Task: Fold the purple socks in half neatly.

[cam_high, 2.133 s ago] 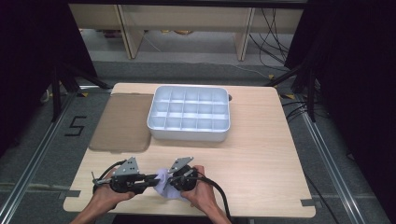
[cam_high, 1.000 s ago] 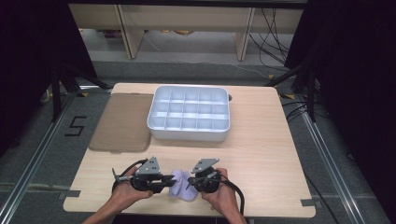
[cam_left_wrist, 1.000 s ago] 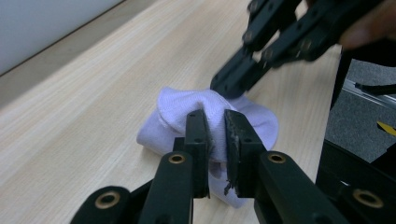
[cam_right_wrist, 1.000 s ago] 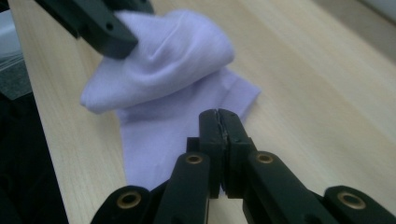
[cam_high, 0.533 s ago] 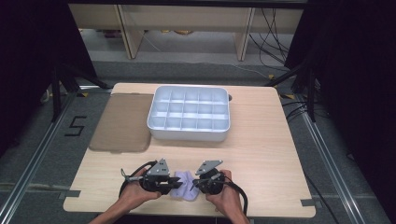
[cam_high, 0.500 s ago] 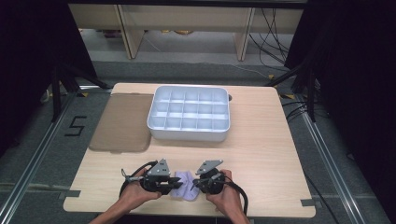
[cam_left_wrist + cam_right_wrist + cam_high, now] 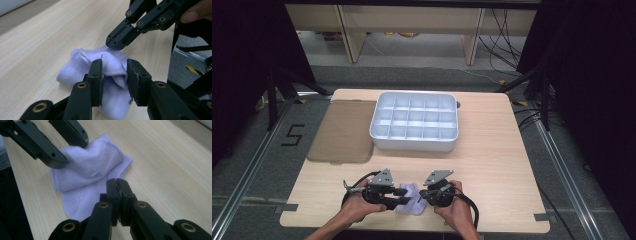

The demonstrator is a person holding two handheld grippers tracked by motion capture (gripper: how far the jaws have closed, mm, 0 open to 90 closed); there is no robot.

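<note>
Legible markings: one. The numeral "5" [image 7: 292,135], in black, stands on the grey floor [image 7: 252,150] at the left of the high view, just off the table's left edge and level with the brown mat. It is drawn in straight, angular strokes and sits slightly slanted. No other text, label, brand or sign can be read: the white compartment tray, the brown mat, the wooden tabletop, the lavender cloth and the black grippers carry no readable lettering in the high view, the left gripper view or the right gripper view. Yellow-and-black striped tape near the table's far corners bears no characters.
</note>
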